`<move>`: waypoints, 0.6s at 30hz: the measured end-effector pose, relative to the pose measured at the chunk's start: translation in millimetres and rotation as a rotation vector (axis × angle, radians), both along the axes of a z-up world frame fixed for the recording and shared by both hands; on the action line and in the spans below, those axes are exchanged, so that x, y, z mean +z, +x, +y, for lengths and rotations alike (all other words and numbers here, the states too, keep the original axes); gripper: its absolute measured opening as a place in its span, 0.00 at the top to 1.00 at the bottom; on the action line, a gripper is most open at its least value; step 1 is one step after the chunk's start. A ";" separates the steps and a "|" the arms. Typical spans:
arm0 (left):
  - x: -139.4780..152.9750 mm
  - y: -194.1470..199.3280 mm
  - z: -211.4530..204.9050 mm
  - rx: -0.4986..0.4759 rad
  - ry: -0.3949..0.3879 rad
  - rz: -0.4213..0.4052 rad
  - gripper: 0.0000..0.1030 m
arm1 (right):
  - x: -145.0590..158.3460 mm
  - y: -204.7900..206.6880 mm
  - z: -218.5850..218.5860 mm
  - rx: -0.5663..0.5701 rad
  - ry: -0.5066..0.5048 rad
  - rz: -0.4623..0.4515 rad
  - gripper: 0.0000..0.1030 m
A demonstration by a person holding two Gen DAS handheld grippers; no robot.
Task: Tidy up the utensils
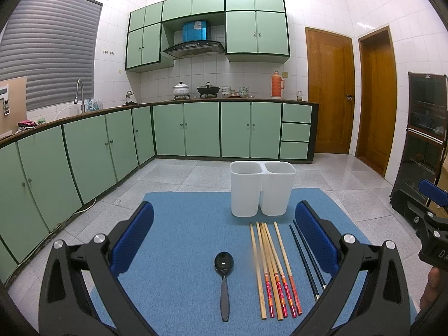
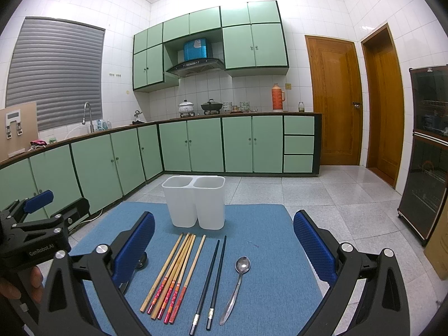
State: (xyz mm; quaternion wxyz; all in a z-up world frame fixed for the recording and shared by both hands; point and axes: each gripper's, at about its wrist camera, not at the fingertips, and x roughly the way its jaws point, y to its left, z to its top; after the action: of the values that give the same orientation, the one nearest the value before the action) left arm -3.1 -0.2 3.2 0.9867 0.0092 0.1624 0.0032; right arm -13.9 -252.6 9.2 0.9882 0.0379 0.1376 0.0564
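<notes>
A white two-compartment holder [image 1: 261, 193] [image 2: 196, 201] stands at the far side of a blue mat [image 1: 182, 252] [image 2: 266, 266]. In front of it lie several bamboo chopsticks [image 1: 273, 268] [image 2: 173, 277] and a black pair of chopsticks [image 1: 306, 257] [image 2: 212, 280]. A black spoon [image 1: 224, 274] lies to their left, and a metal spoon [image 2: 238, 282] to their right. My left gripper [image 1: 224, 212] hovers open above the black spoon and the bamboo sticks. My right gripper [image 2: 225, 231] hovers open above the chopsticks and the metal spoon. Neither holds anything. In the right wrist view the black spoon [image 2: 141, 260] is mostly hidden behind a finger.
The mat lies on a grey tiled floor [image 1: 196, 176]. Green kitchen cabinets [image 1: 184, 128] run along the left and back. Two wooden doors [image 1: 330, 89] are at the back right, and a dark glass-front cabinet [image 2: 425, 151] stands on the right. A hand [image 2: 16, 285] holds the left gripper's handle.
</notes>
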 end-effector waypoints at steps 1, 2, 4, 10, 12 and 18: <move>0.1 -0.1 0.1 0.000 0.000 0.000 0.05 | 0.0 0.1 -0.1 0.000 0.000 -0.001 0.06; -0.2 0.0 -0.1 0.001 0.001 -0.001 0.05 | -0.1 0.1 -0.1 0.000 0.001 0.000 0.06; 0.0 0.0 0.1 0.000 0.000 0.000 0.05 | 0.0 0.1 -0.1 -0.001 0.000 0.000 0.06; -0.2 0.1 0.0 0.000 0.000 0.000 0.05 | -0.3 0.2 -0.1 0.000 0.001 0.000 0.06; -0.2 0.1 0.1 0.000 -0.001 0.000 0.05 | -0.4 0.0 0.4 -0.001 0.000 0.001 0.06; -0.3 0.3 0.0 0.000 0.002 0.000 0.05 | 0.8 0.2 0.5 0.000 0.000 0.001 0.06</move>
State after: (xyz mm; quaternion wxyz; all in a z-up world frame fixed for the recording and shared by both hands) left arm -2.9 -0.2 2.9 0.9866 0.0102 0.1626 0.0034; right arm -13.7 -252.1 10.0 0.9881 0.0379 0.1379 0.0562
